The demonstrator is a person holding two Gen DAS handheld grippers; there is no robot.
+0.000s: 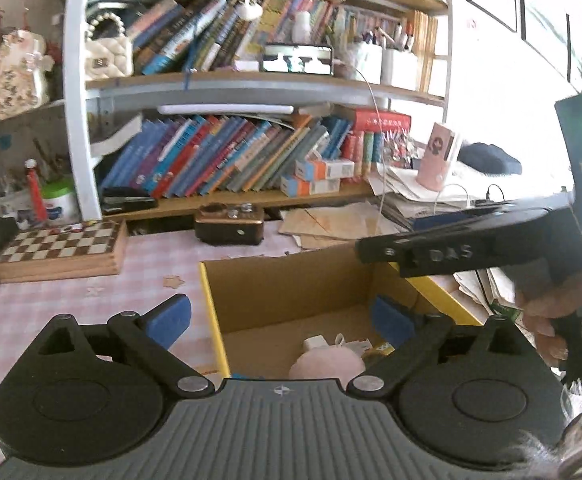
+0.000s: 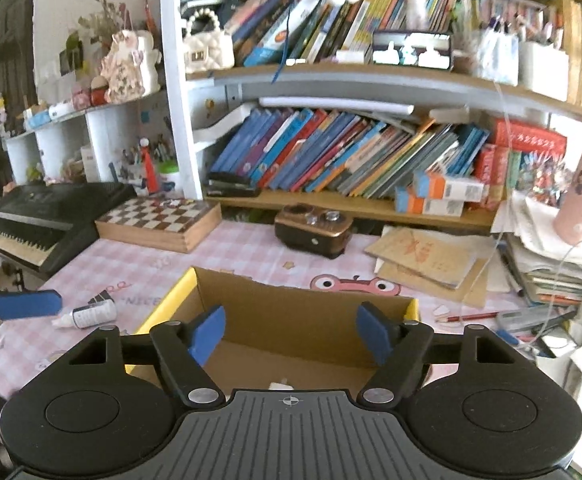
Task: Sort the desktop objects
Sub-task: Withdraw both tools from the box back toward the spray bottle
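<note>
An open cardboard box [image 1: 291, 280] with yellow outer walls sits on the pink checked tablecloth. Inside lie a pink plush item [image 1: 327, 364] and a small white item [image 1: 317, 344]. My left gripper [image 1: 283, 320] hangs open above the box's left wall, with nothing between its blue pads. My right gripper [image 2: 291, 332] is open over the box [image 2: 303, 304], also holding nothing. A white item [image 2: 279, 385] shows on the box floor. A small white bottle [image 2: 91, 314] lies on the cloth left of the box. The left gripper's blue pad [image 2: 27, 304] shows beside it.
A chessboard box [image 2: 159, 220], a brown radio-like device [image 2: 311, 228] and a keyboard [image 2: 31, 220] stand behind the box. Notebooks [image 2: 423, 256], a red pencil [image 2: 467, 316] and paper stacks crowd the right. Bookshelves rise at the back. A hand [image 1: 543, 320] holds the right gripper.
</note>
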